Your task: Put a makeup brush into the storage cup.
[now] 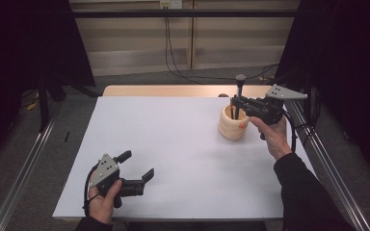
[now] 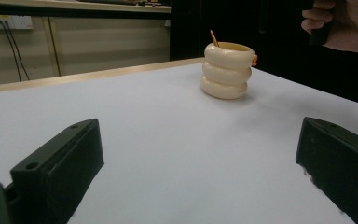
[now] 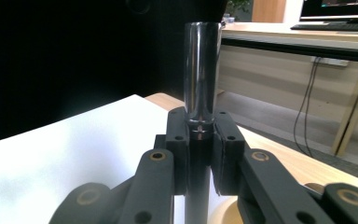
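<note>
A cream holder [image 1: 232, 126] made of stacked rings stands at the far right of the white table [image 1: 173, 144]. My right gripper [image 1: 236, 102] hovers just over its mouth, shut on a dark, glossy utensil handle [image 1: 240, 84] that stands upright. In the right gripper view the jaws of the right gripper [image 3: 200, 135] clamp the handle [image 3: 201, 74], whose lower end is hidden. My left gripper [image 1: 137, 165] rests open near the front left corner with nothing between its jaws. From the left gripper [image 2: 200, 135] the holder [image 2: 227, 70] shows a wooden stick [image 2: 213, 38] inside.
A small orange piece [image 2: 254, 59] sits on the holder's rim. A wooden strip [image 1: 173, 90] runs along the table's far edge. Metal rails [image 1: 327, 163] flank both sides, and cables [image 1: 183, 72] lie on the floor beyond.
</note>
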The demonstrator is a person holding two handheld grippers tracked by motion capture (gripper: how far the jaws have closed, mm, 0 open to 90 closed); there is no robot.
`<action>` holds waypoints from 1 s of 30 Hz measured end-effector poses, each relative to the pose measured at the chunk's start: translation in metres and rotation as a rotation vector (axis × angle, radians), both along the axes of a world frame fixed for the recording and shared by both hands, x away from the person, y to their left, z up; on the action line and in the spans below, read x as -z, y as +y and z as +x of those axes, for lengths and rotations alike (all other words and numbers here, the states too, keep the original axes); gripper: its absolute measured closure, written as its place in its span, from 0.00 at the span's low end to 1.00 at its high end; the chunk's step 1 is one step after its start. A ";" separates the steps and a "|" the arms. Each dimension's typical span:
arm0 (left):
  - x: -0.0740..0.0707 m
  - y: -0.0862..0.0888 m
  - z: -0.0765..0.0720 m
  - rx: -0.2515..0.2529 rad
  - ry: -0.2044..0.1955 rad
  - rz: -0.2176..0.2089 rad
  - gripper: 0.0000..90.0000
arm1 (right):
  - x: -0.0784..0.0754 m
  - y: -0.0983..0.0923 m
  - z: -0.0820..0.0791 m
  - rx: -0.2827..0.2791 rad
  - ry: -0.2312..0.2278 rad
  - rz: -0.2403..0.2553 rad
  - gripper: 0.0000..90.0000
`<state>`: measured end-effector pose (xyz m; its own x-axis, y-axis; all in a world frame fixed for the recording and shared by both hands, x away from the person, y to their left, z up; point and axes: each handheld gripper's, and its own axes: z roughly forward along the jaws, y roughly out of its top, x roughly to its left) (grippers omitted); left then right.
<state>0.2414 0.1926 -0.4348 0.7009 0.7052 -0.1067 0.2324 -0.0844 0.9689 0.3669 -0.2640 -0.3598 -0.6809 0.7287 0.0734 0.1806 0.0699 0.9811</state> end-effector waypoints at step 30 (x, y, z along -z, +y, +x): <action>0.000 0.008 0.002 -0.022 -0.021 0.005 0.01 | 0.020 -0.017 0.029 0.112 0.042 -0.012 0.88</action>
